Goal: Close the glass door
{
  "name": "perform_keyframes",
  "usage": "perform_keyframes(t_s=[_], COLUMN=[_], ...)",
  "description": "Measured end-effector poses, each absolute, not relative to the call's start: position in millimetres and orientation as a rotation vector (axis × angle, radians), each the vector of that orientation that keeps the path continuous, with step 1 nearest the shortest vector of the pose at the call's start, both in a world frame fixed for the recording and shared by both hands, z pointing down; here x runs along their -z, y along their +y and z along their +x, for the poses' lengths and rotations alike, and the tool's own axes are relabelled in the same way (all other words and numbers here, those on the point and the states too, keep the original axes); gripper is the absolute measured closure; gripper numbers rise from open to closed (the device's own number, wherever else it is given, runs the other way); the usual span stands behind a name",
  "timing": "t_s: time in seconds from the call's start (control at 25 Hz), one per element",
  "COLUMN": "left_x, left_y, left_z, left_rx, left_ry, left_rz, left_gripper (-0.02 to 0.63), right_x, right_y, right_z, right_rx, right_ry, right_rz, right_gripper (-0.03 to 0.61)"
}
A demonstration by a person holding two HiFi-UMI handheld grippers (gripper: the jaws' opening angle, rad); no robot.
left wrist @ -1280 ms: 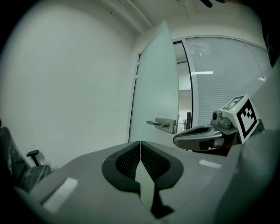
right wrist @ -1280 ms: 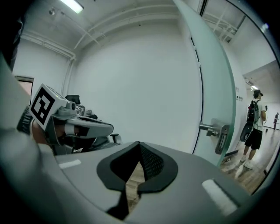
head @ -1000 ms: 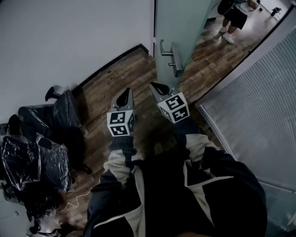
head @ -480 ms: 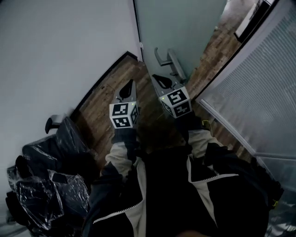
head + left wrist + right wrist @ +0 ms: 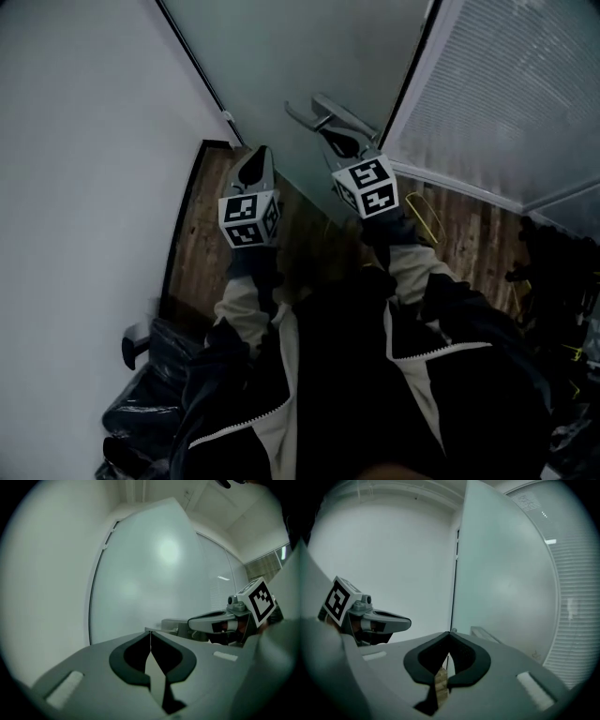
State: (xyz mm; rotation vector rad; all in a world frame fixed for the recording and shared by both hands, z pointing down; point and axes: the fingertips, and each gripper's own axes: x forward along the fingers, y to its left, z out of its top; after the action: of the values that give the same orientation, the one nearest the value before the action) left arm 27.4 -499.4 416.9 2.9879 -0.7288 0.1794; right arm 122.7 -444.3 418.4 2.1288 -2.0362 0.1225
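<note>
At door handle (image 5: 317, 112), right gripper (image 5: 336, 141), perhaps touching

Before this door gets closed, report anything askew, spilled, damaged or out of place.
Nothing looks damaged or spilled. One oddity: a loose yellow cord lies looped on the wooden floor below the slatted blinds, just right of the glass door.

A white wall (image 5: 84, 141) left, wood-plank floor (image 5: 199, 262), slatted blind (image 5: 506, 94) right (1 plastic-wrapped chair (image 5: 155, 394) lower left).
</note>
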Motion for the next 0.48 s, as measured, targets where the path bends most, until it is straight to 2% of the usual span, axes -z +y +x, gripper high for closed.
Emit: perform_keyframes(t_s=[0.28, 0.48], left_x=[-421, -417], left_y=[-495, -490], left_z=[59, 68], left_rx=[-0.179, -0.161], left_ry=[-0.521, -0.46], left_rz=[3.014, 3.026], left_gripper=[0.612, 0.612], right_x=[-420, -424], right_y=[-438, -453], right_z=[139, 130], right_rx=[-0.086, 0.231], right_ry=[-1.817, -1.489], right_rz=[2.159, 1.779], right_gripper=[0.574, 0.574])
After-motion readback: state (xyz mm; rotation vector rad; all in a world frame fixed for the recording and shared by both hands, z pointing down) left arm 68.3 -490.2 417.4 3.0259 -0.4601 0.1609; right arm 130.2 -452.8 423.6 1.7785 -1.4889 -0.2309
